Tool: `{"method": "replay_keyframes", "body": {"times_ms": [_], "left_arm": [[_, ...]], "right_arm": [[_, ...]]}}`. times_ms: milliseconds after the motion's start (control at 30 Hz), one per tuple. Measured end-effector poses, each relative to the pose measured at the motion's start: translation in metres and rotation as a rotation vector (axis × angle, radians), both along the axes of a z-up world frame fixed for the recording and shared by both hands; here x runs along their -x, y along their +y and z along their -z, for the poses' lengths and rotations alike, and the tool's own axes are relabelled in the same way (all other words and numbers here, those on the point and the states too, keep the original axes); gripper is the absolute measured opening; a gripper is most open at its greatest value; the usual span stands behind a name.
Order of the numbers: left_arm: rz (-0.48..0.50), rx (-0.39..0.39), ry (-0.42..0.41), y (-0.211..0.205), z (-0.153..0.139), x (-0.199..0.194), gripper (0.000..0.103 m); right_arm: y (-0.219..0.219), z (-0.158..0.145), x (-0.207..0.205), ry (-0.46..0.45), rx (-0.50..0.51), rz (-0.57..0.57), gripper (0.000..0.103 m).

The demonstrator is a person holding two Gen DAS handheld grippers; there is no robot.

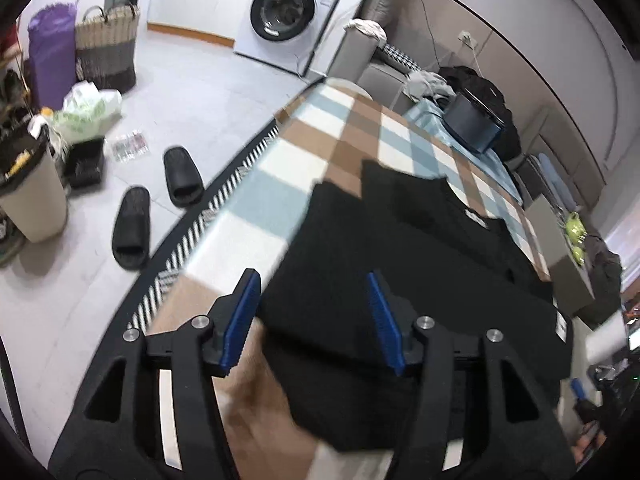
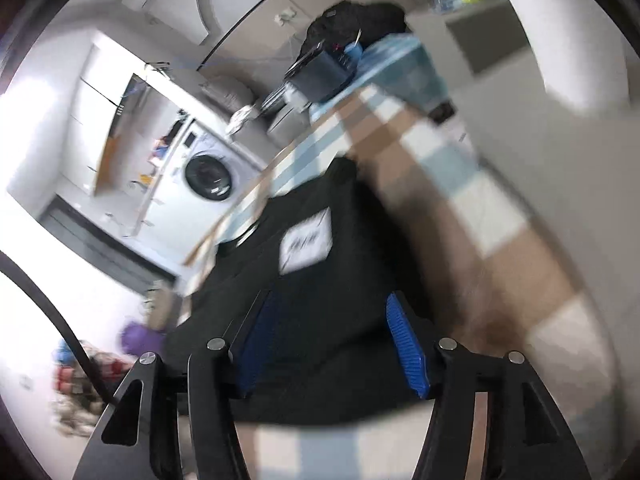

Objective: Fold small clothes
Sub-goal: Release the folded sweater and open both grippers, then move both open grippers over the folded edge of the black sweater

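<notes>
A black garment (image 1: pixel 400 248) lies spread on the table, which is covered by a checked cloth (image 1: pixel 256 200) in brown, white and pale blue. My left gripper (image 1: pixel 312 273) hovers over the garment's near left part, its blue pads (image 1: pixel 244 312) wide apart and pressing on nothing. In the right wrist view the same black garment (image 2: pixel 332 272) shows a white label (image 2: pixel 306 246). My right gripper (image 2: pixel 331 295) stands open above it, and its blue pads (image 2: pixel 406 344) hold no cloth. This view is blurred.
A dark box (image 1: pixel 474 122) and piled clothes sit at the table's far end. On the floor to the left are two black slippers (image 1: pixel 182 176), a bin (image 1: pixel 32 196), a woven basket (image 1: pixel 106 46) and a washing machine (image 1: pixel 286 12).
</notes>
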State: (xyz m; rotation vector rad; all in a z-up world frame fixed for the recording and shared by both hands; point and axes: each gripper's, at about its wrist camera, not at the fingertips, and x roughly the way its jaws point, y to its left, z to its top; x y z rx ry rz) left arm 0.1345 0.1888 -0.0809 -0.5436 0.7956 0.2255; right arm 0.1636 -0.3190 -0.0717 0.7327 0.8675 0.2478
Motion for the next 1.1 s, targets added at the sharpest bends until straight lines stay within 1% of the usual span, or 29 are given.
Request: {"method": "replay_keyframes", "body": {"times_ms": [67, 100, 200, 267, 400, 467, 600, 733, 767, 833, 967, 1100], "left_arm": [[0.019, 0.028, 0.000, -0.008, 0.002, 0.008, 0.061], [0.031, 0.043, 0.002, -0.013, 0.003, 0.012, 0.061], [0.062, 0.090, 0.009, -0.024, 0.007, 0.021, 0.061], [0.066, 0.114, 0.014, -0.030, 0.010, 0.026, 0.061], [0.090, 0.188, 0.040, -0.039, 0.022, 0.034, 0.061], [0.103, 0.185, 0.051, -0.043, 0.025, 0.036, 0.061], [0.110, 0.184, 0.059, -0.047, 0.027, 0.038, 0.061], [0.113, 0.182, 0.069, -0.048, 0.029, 0.036, 0.061], [0.112, 0.182, 0.070, -0.048, 0.029, 0.034, 0.061], [0.112, 0.185, 0.071, -0.048, 0.030, 0.032, 0.062], [0.110, 0.184, 0.076, -0.043, 0.030, 0.027, 0.062], [0.107, 0.185, 0.080, -0.040, 0.030, 0.020, 0.062]], "right_arm": [[0.007, 0.006, 0.012, 0.010, -0.051, -0.016, 0.059], [0.011, 0.010, 0.015, 0.009, -0.079, -0.022, 0.060], [0.022, 0.028, 0.013, 0.045, -0.150, -0.048, 0.060], [0.023, 0.034, 0.010, 0.057, -0.164, -0.037, 0.060], [0.017, 0.036, 0.001, 0.046, -0.168, 0.006, 0.060], [0.015, 0.037, -0.006, 0.036, -0.153, 0.028, 0.060], [0.013, 0.038, -0.022, 0.024, -0.155, 0.042, 0.060], [0.019, 0.023, -0.028, -0.057, -0.142, 0.015, 0.060], [0.019, 0.022, -0.028, -0.063, -0.141, 0.008, 0.060], [0.020, 0.024, -0.028, -0.042, -0.121, 0.002, 0.060], [0.013, 0.035, -0.016, 0.023, -0.129, 0.037, 0.060], [0.003, 0.038, -0.014, 0.028, -0.103, 0.067, 0.060]]}}
